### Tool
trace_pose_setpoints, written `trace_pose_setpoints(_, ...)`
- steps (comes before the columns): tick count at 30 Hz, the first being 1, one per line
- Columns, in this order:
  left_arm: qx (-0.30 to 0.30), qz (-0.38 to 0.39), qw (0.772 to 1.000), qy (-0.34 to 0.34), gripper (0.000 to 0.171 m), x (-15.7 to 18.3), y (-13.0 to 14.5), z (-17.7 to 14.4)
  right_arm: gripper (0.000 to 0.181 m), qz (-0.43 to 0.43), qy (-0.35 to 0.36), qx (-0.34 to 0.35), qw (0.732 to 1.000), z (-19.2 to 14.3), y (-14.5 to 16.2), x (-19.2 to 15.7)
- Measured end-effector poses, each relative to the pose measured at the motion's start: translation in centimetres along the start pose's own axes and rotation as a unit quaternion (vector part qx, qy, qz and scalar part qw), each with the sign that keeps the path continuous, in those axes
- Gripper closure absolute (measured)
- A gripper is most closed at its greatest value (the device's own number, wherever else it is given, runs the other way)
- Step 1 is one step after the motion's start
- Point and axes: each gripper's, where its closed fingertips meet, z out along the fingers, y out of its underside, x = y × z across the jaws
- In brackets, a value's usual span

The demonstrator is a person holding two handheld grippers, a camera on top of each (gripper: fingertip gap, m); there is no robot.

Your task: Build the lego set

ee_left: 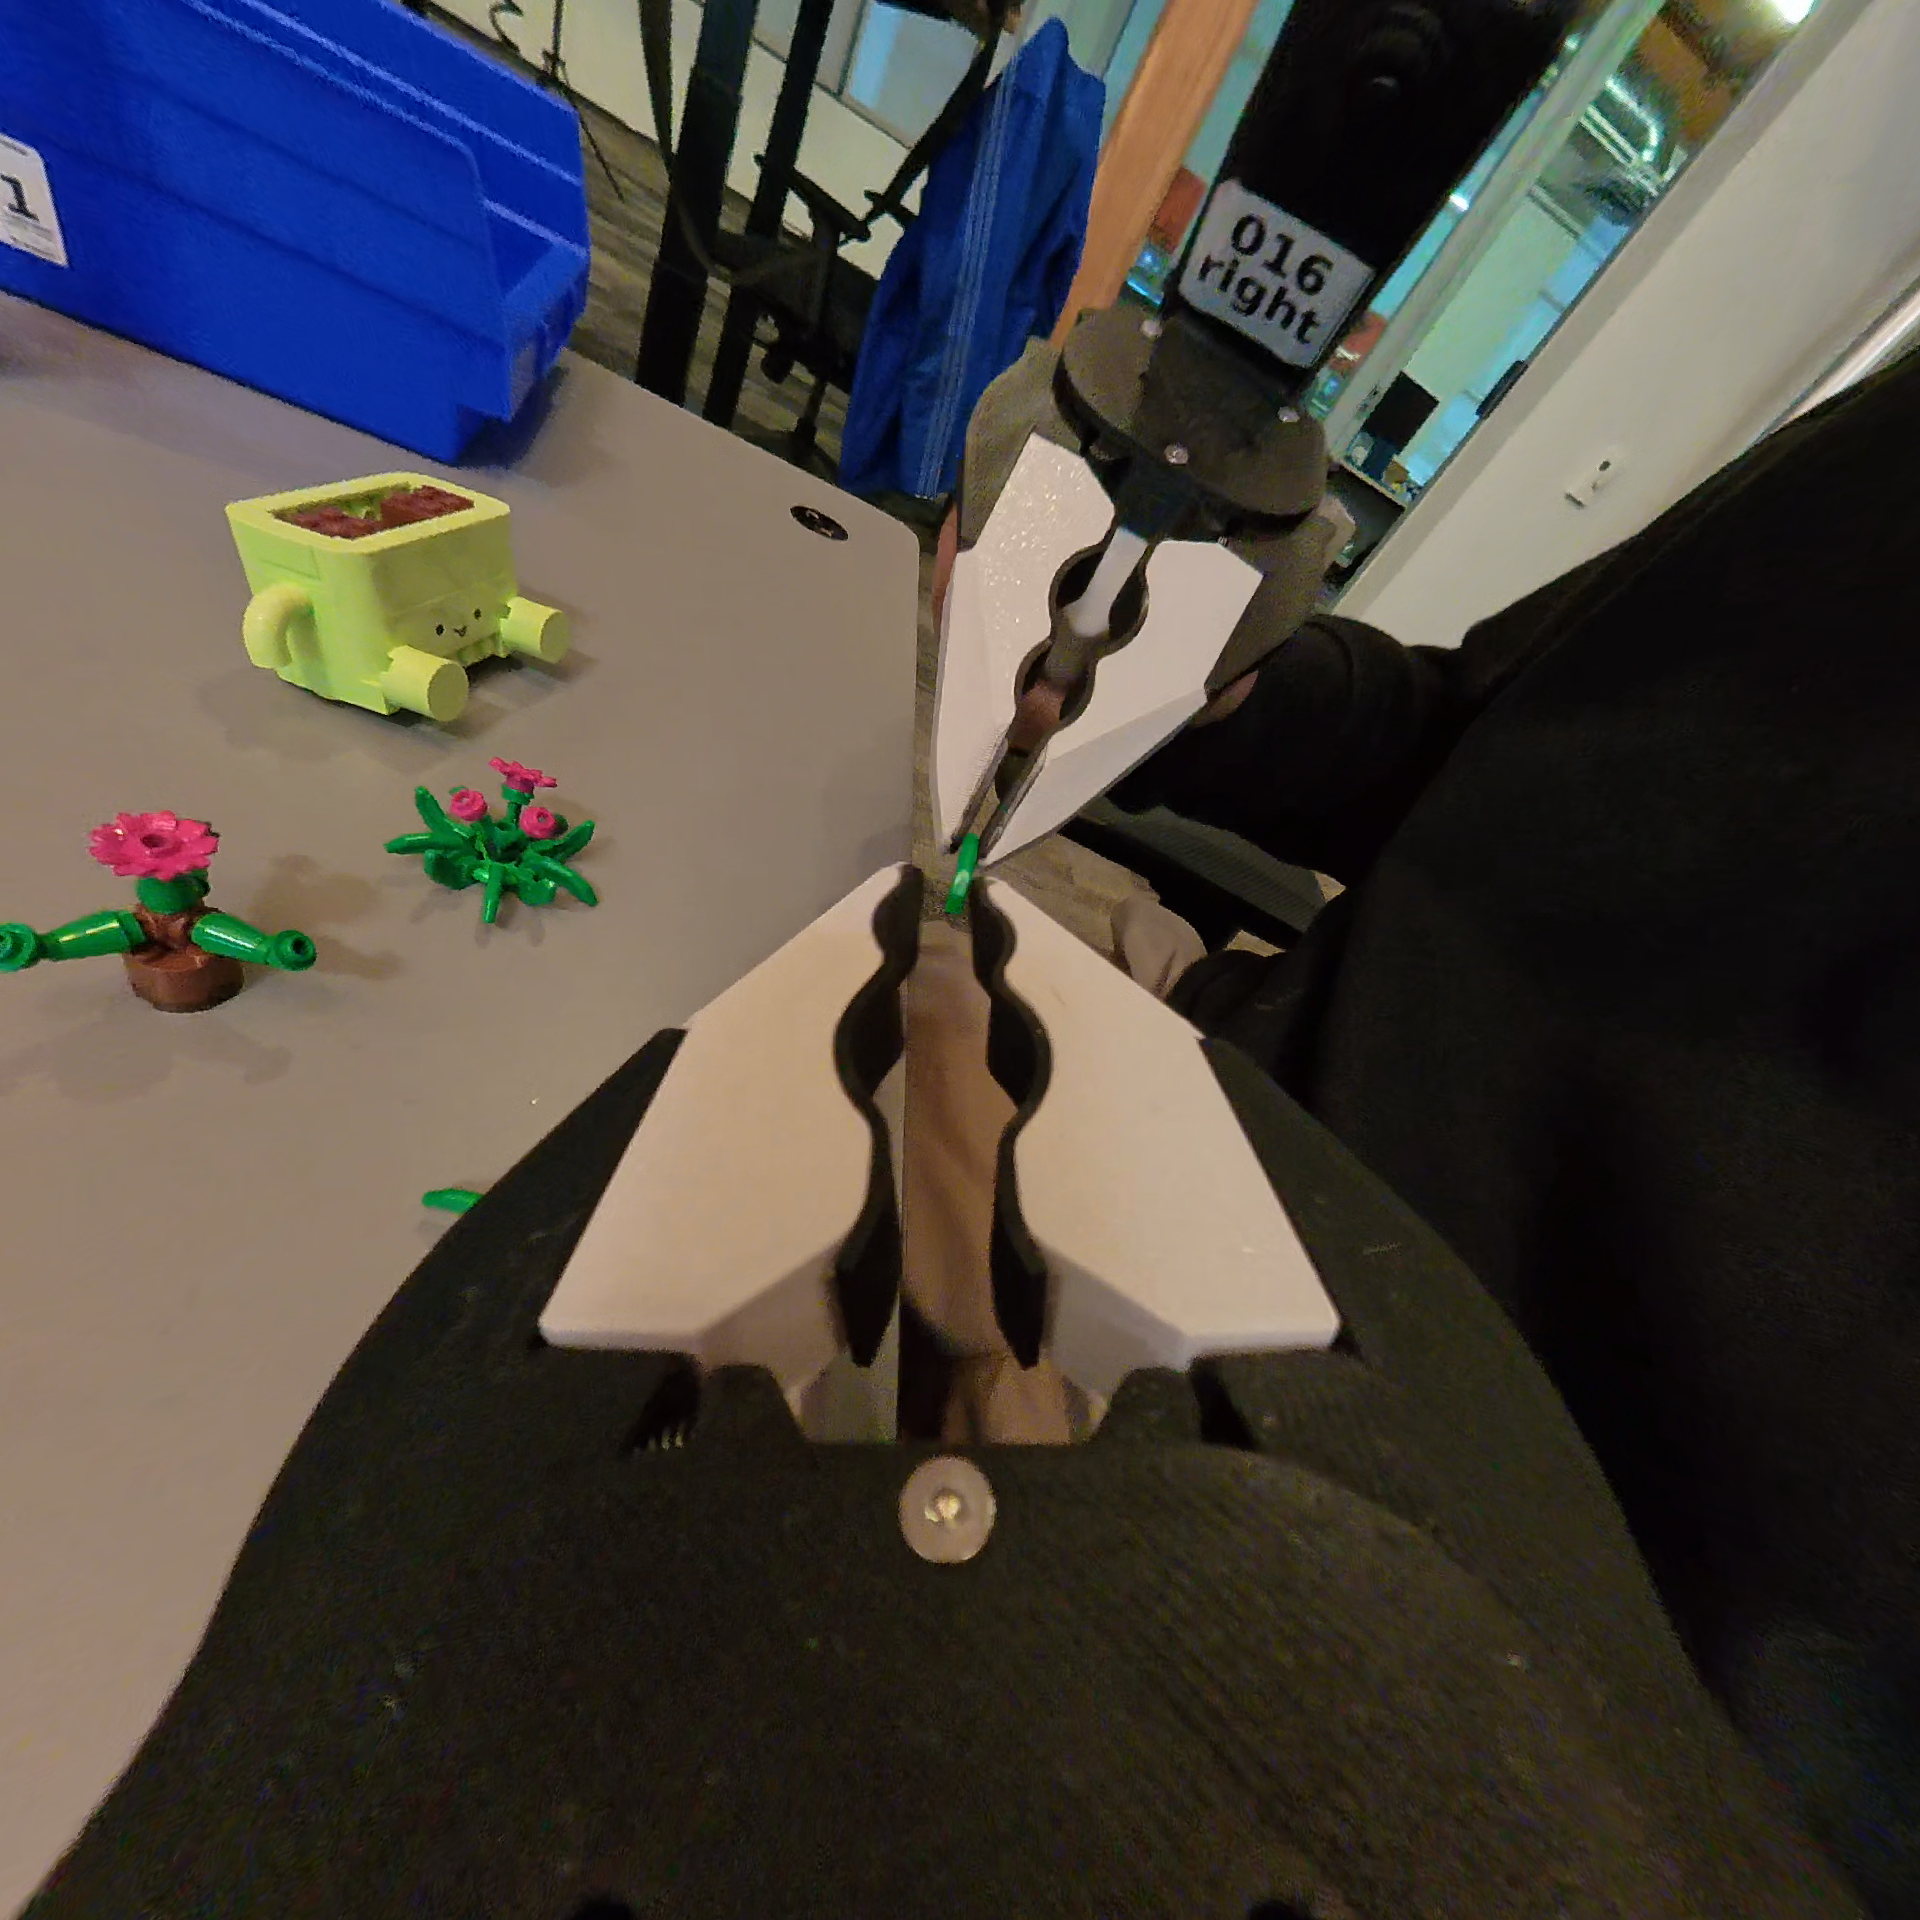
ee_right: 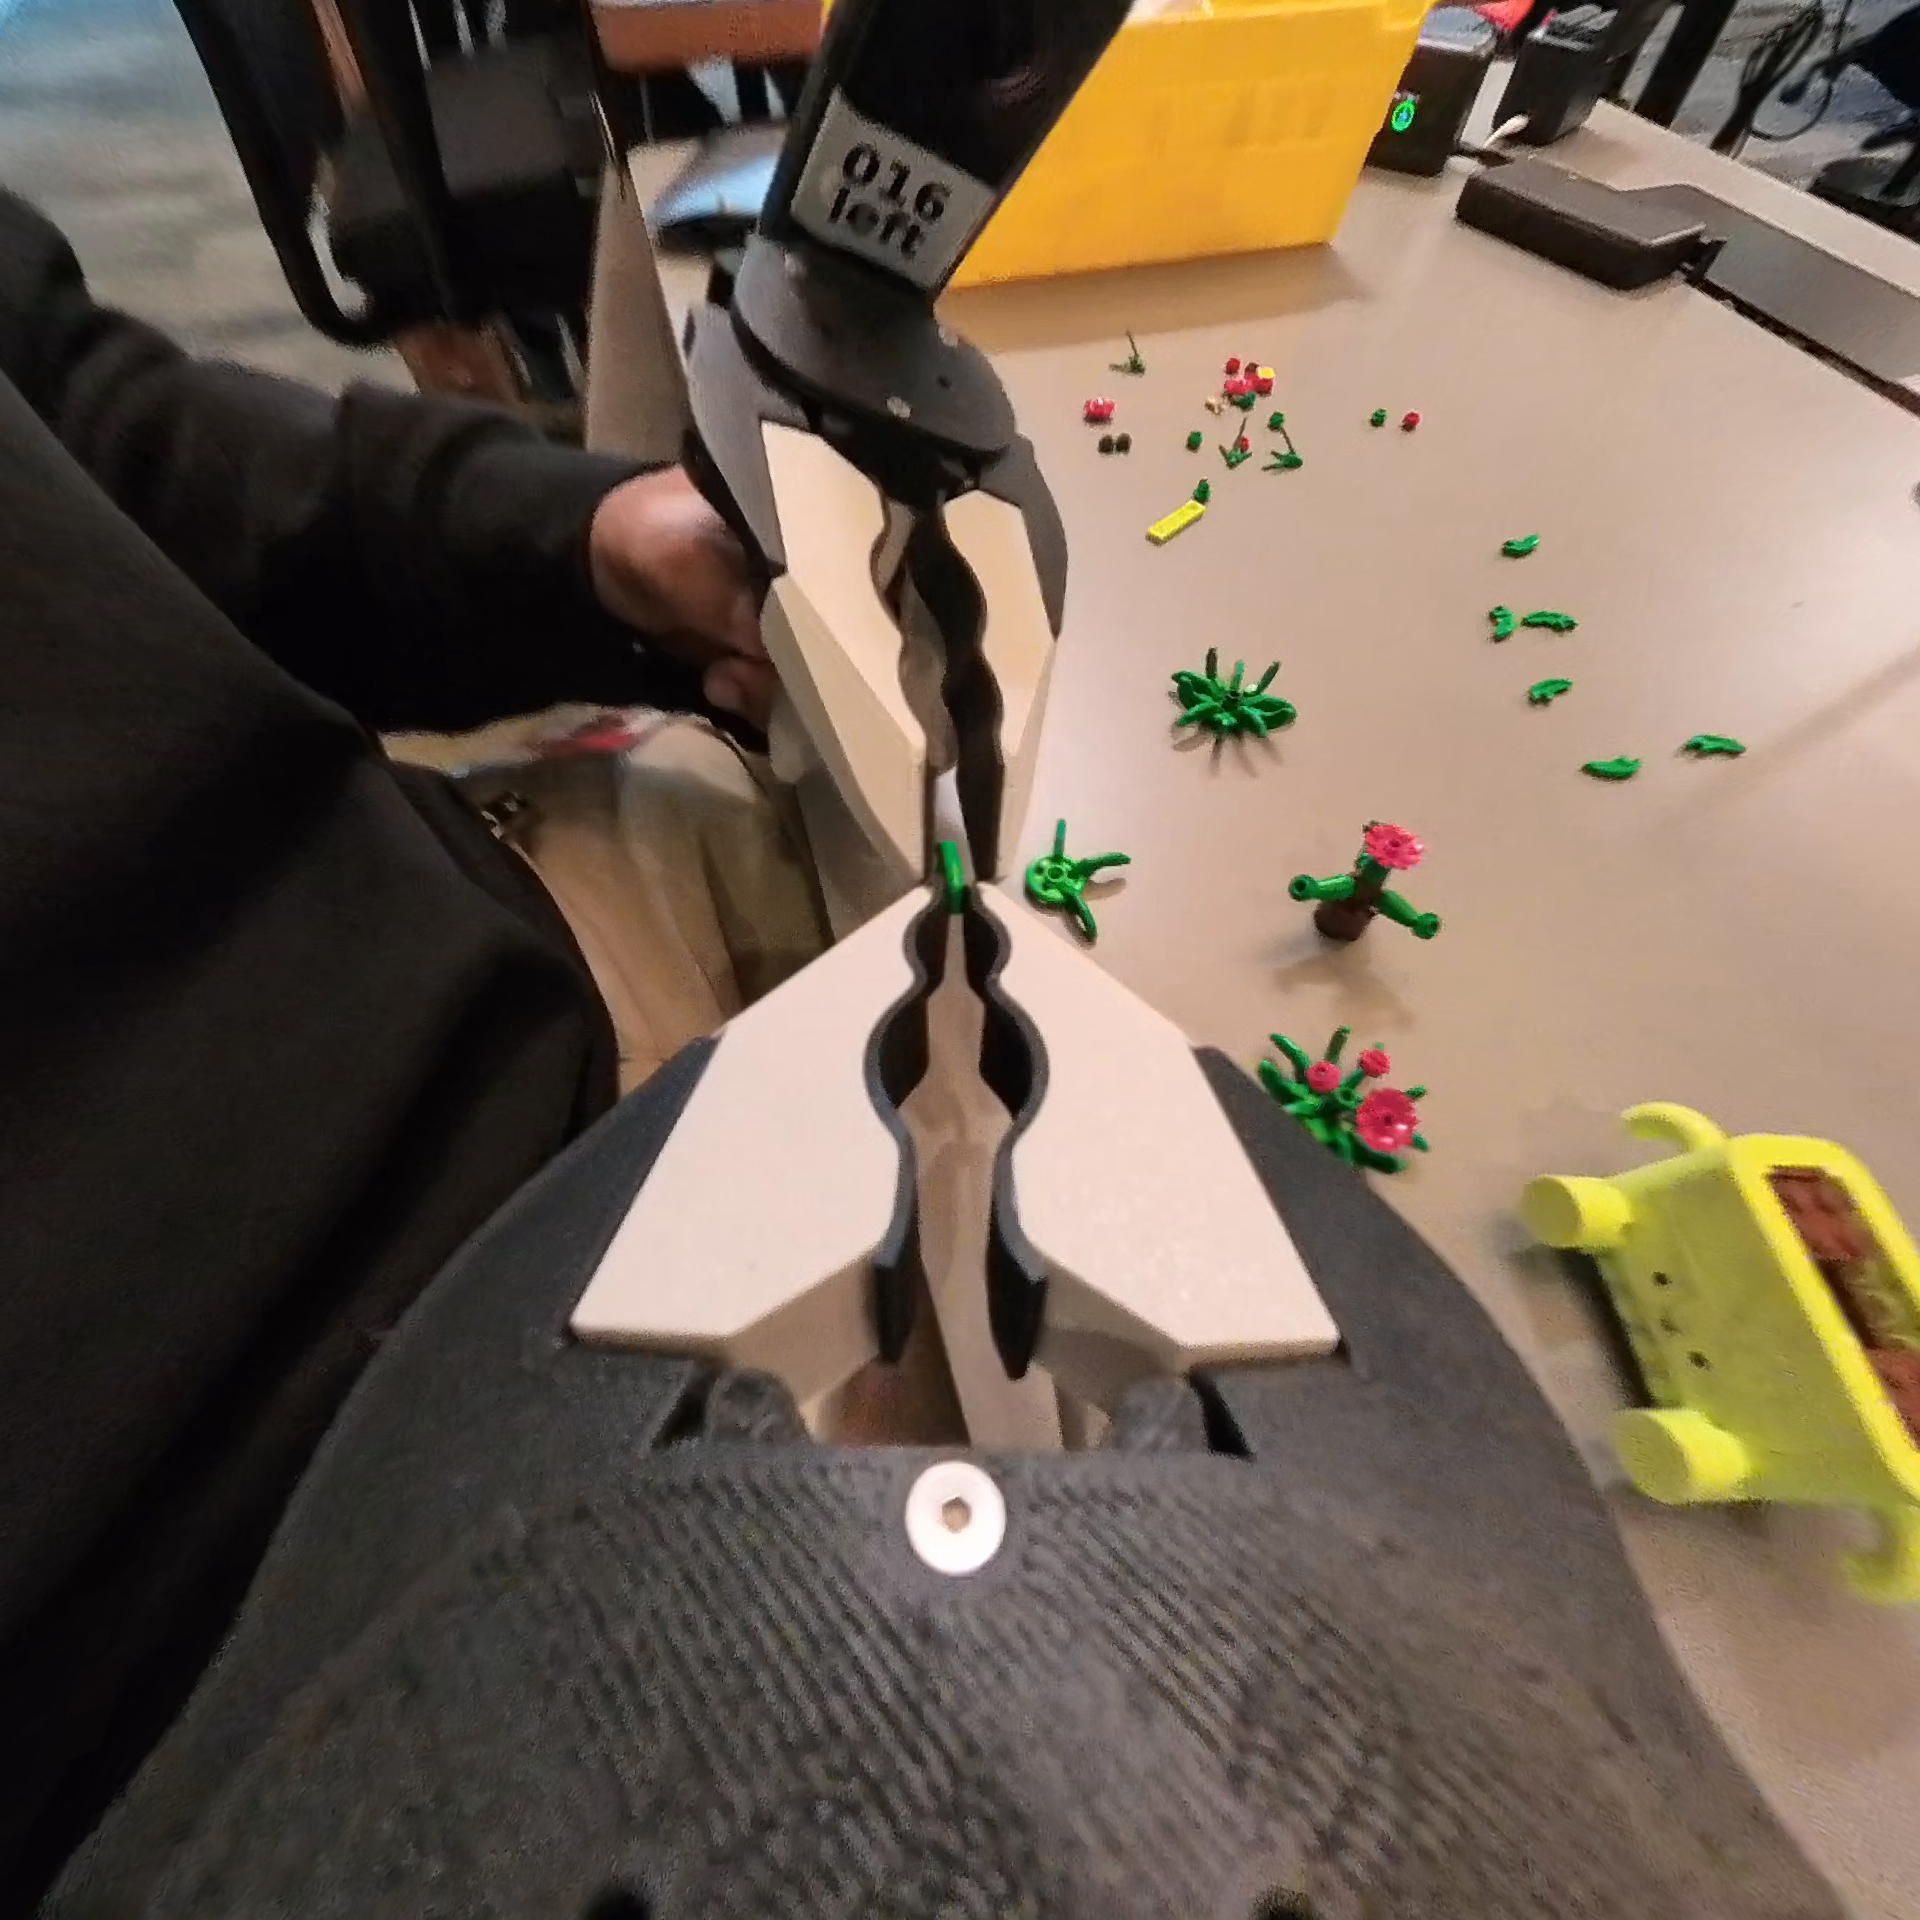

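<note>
My left gripper (ee_left: 943,888) and my right gripper (ee_right: 951,904) meet tip to tip just off the table's near edge, above a person's lap. Both are shut on the same small green lego piece (ee_left: 964,871), one at each end; it also shows in the right wrist view (ee_right: 951,875). The right gripper (ee_left: 971,844) comes down from above in the left wrist view. On the table stand a lime-green pot with a face (ee_left: 369,592), a pink flower on a brown base with green arms (ee_left: 156,904) and a green leaf cluster with small pink flowers (ee_left: 499,842).
A blue bin (ee_left: 291,208) stands at the back of the grey table (ee_left: 675,644), a yellow bin (ee_right: 1195,135) at the far end. Loose green leaves (ee_right: 1610,769), a green leafy plant (ee_right: 1231,707), a green stem piece (ee_right: 1070,883) and small red bits (ee_right: 1247,384) lie scattered. One green piece (ee_left: 452,1200) lies near the edge. My left and right fingertips are right by each other.
</note>
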Motion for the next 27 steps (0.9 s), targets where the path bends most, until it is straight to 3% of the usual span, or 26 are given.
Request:
trace_pose_setpoints(11, 0.005, 0.002, 1.0, 0.01, 0.17, 0.38, -0.24, -0.09, 0.181, 0.091, -0.016, 0.063, 0.994, -0.49, -0.27, 0.07)
trace_pose_setpoints(17, -0.005, 0.012, 1.0, 0.01, 0.171, 0.61, -0.1, -0.07, 0.18, 0.095, -0.029, 0.063, 0.993, -0.48, -0.07, -0.35)
trace_pose_setpoints(20, -0.016, 0.015, 1.0, 0.013, 0.171, 0.81, 0.15, 0.13, 0.172, 0.103, -0.036, 0.071, 0.991, -0.46, -0.41, -0.31)
trace_pose_setpoints(27, -0.018, 0.013, 1.0, 0.017, 0.171, 0.95, 0.25, 0.23, 0.178, 0.098, -0.057, 0.074, 0.991, -0.35, -0.8, -0.6)
